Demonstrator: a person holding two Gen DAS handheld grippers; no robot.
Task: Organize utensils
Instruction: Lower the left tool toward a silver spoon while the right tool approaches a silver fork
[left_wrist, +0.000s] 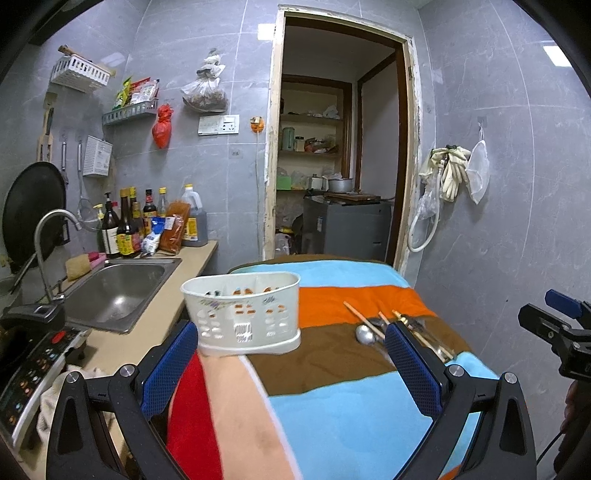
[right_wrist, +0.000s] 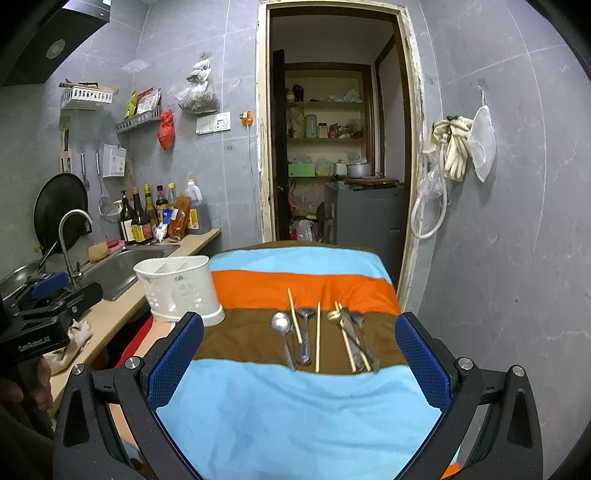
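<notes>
A white plastic utensil holder (left_wrist: 243, 314) (right_wrist: 179, 290) with divided compartments stands on the left edge of a striped cloth (right_wrist: 295, 406). On the brown stripe lie metal spoons (right_wrist: 282, 326) (left_wrist: 365, 335), a gold-tipped spoon (right_wrist: 334, 315) and several wooden chopsticks (right_wrist: 317, 336) (left_wrist: 360, 317). My left gripper (left_wrist: 291, 354) is open, just in front of the holder, with nothing between its fingers. My right gripper (right_wrist: 301, 343) is open too, held wide in front of the utensils and touching none. Each gripper shows at the edge of the other's view.
A steel sink (left_wrist: 114, 288) with a tap (left_wrist: 55, 236) sits in the counter to the left, with sauce bottles (left_wrist: 129, 225) behind it. An induction cooker (left_wrist: 33, 358) is at near left. A doorway (left_wrist: 340, 147) opens behind the cloth-covered surface; gloves (left_wrist: 450, 173) hang at right.
</notes>
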